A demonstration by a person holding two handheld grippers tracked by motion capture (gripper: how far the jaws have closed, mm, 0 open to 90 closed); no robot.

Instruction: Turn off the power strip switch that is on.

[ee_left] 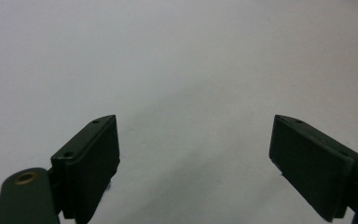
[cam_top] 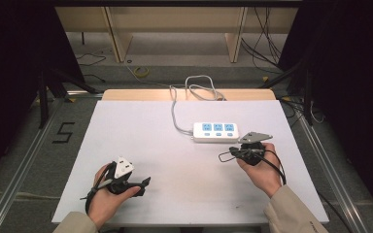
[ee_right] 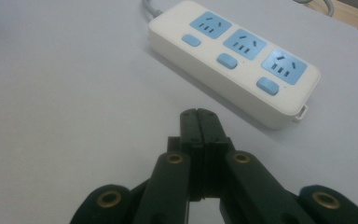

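Power strip [ee_right: 235,58]: oblong white plastic body with rounded corners and a smooth, slightly glossy shell; three pale-blue socket faces in a row, each with dark slots, and a small blue rounded switch beside each one; a small tab at one end. In the high view it lies at about 1 o'clock from the table's [cam_top: 175,160] centre, long side across the table, with a grey cable [cam_top: 184,97] looping off toward 12 o'clock. Table: flat, matte white sheet. Right gripper [ee_right: 199,120]: matte black jaws pressed together, holding nothing, tips just short of the strip's near edge. Left gripper [ee_left: 193,154]: black, flat-padded jaws spread wide, empty, over bare table at about 7 o'clock, well apart from the strip.
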